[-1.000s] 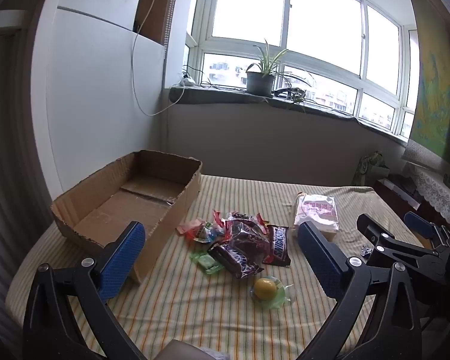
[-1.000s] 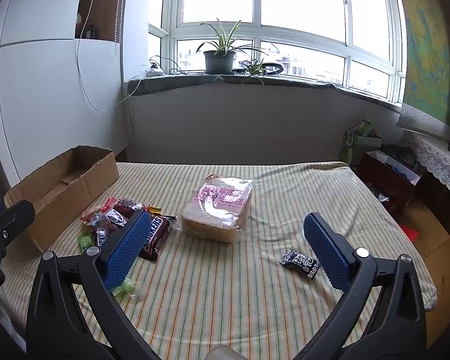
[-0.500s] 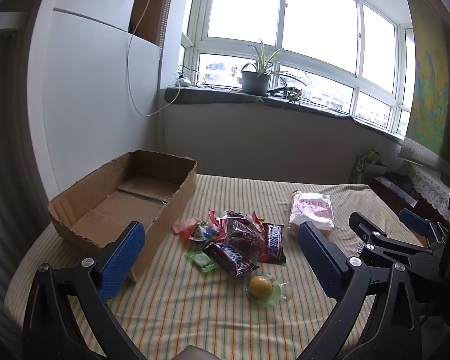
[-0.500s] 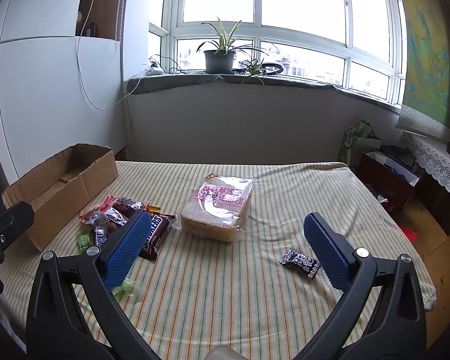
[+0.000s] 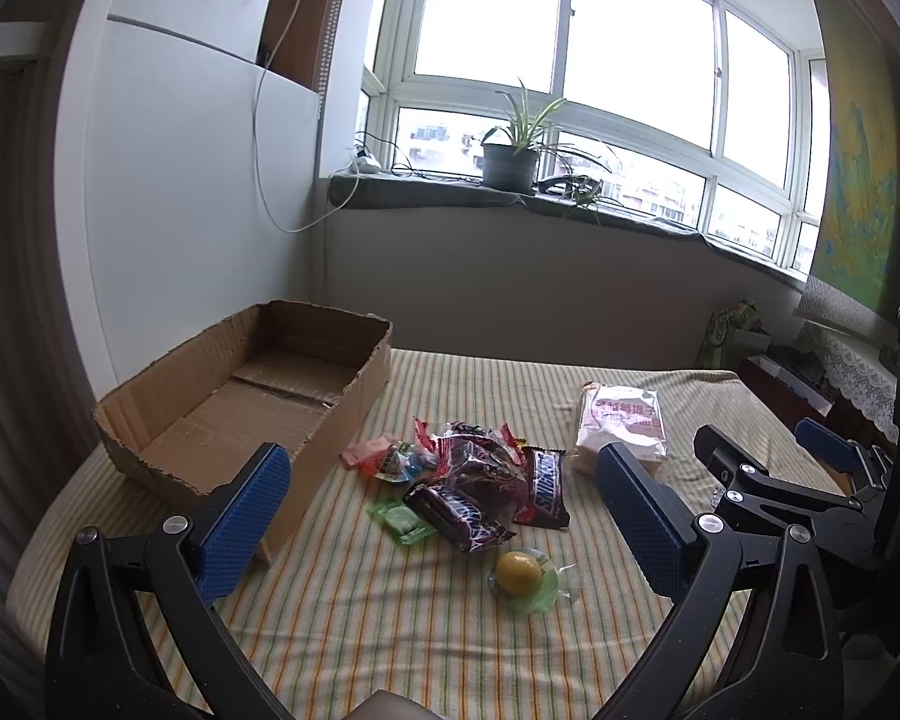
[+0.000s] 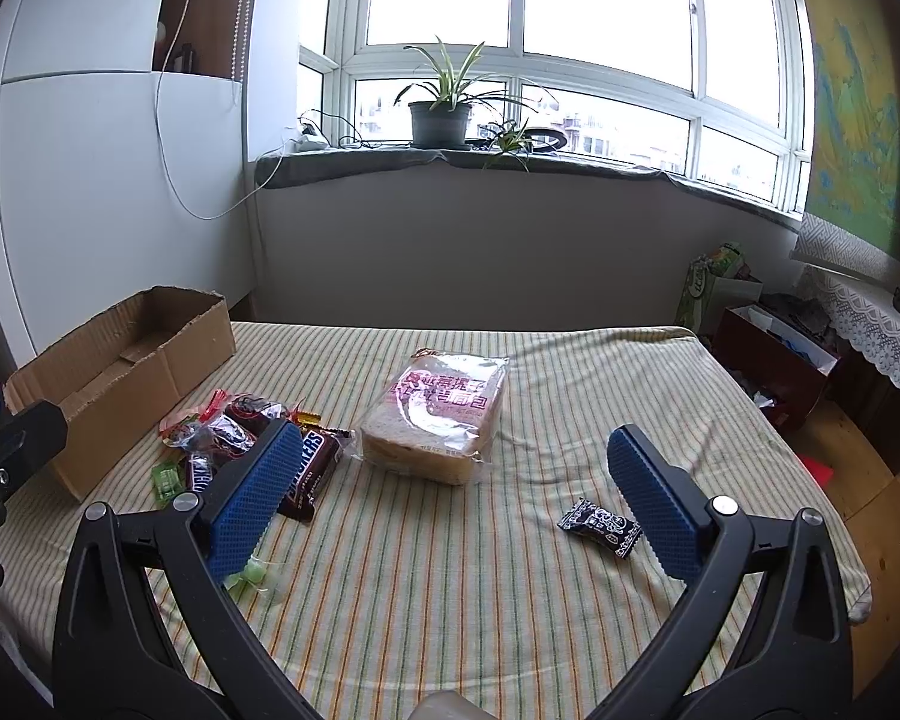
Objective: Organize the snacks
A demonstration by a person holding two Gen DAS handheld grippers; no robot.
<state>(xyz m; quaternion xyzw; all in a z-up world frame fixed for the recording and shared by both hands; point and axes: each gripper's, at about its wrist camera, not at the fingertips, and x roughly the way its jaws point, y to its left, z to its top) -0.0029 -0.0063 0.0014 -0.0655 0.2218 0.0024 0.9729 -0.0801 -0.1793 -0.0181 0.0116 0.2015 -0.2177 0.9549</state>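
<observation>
cardboard box [image 5: 252,396] long axis running near to far at left, snack pile [image 5: 471,483] beside it, left gripper [image 5: 444,516] and right gripper [image 6: 456,498] both spread wide, holding nothing

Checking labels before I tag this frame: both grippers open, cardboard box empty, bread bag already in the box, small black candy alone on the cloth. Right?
One error: the bread bag is not in the cardboard box. The right wrist view shows it lying on the striped cloth, right of the snack pile. The rest holds: left gripper and right gripper open, box empty, black candy alone.
</observation>
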